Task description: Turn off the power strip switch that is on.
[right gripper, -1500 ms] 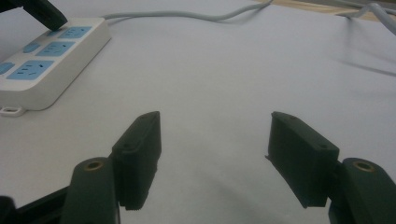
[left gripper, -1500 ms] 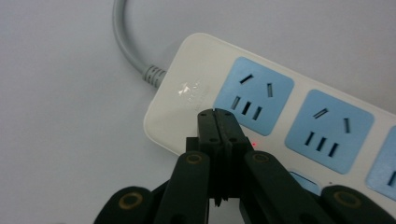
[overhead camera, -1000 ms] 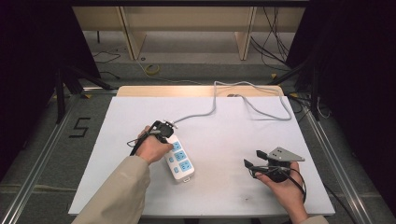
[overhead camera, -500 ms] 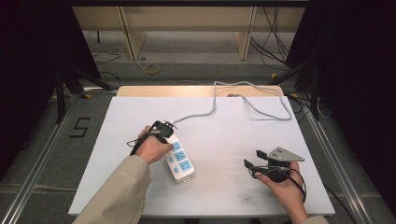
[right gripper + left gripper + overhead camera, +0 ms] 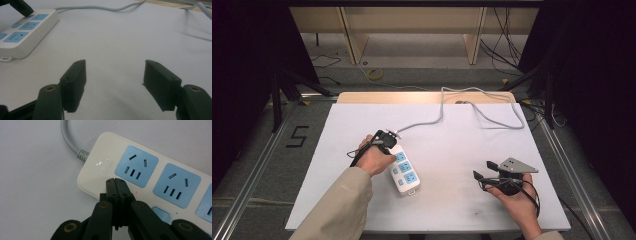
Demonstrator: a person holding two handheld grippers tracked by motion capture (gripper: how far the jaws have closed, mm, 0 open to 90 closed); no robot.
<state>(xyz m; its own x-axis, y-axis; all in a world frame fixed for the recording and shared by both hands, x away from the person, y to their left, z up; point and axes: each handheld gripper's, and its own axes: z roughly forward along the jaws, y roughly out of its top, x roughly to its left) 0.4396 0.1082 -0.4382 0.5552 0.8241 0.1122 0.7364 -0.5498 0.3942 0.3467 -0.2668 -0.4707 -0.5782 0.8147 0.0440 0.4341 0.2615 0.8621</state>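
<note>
A white power strip [image 5: 404,170] with blue sockets lies left of centre on the white table; its grey cable [image 5: 462,107] loops to the far edge. My left gripper [image 5: 388,141] hovers at the strip's cable end with its jaws shut together and nothing between them. In the left gripper view the closed tips [image 5: 115,185] sit over the strip [image 5: 100,167] beside the first blue socket [image 5: 136,166]. My right gripper [image 5: 484,170] rests at the right front, jaws open and empty [image 5: 115,72]. From there the strip [image 5: 23,27] lies far left.
The white table [image 5: 452,150] has bare surface between the two hands. A wooden strip [image 5: 377,97] borders the far edge. Metal rails [image 5: 257,160] run along both sides on the floor, with loose cables [image 5: 507,45] beyond the table.
</note>
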